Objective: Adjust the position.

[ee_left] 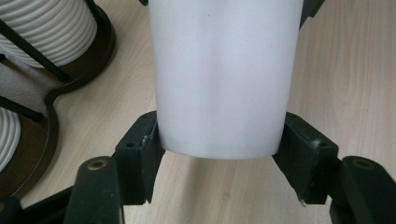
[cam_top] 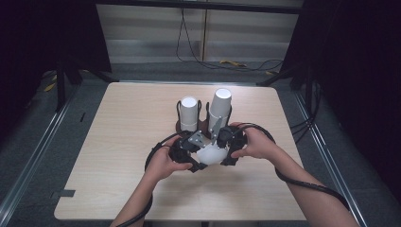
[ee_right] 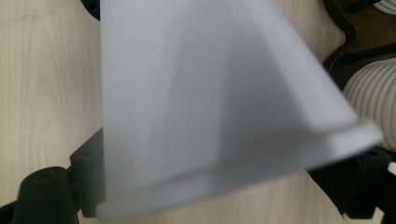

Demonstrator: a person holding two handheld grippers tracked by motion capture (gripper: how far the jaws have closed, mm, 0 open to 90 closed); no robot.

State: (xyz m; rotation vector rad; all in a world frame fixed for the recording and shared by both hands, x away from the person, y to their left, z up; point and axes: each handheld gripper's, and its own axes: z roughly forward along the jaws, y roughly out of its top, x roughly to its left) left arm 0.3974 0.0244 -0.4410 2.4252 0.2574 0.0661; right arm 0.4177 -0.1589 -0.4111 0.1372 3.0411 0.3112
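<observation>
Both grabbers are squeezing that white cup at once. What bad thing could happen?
1. The cup looks thin, and the left gripper and right gripper each clamp it. Squeezing or pulling apart might dent or crush it.

2. The holder with two stacks of cups stands just behind the hands. A bump could perhaps tip the taller stack, which already leans.

3. If one gripper lets go early, the cup might swing or drop onto the table.
</observation>
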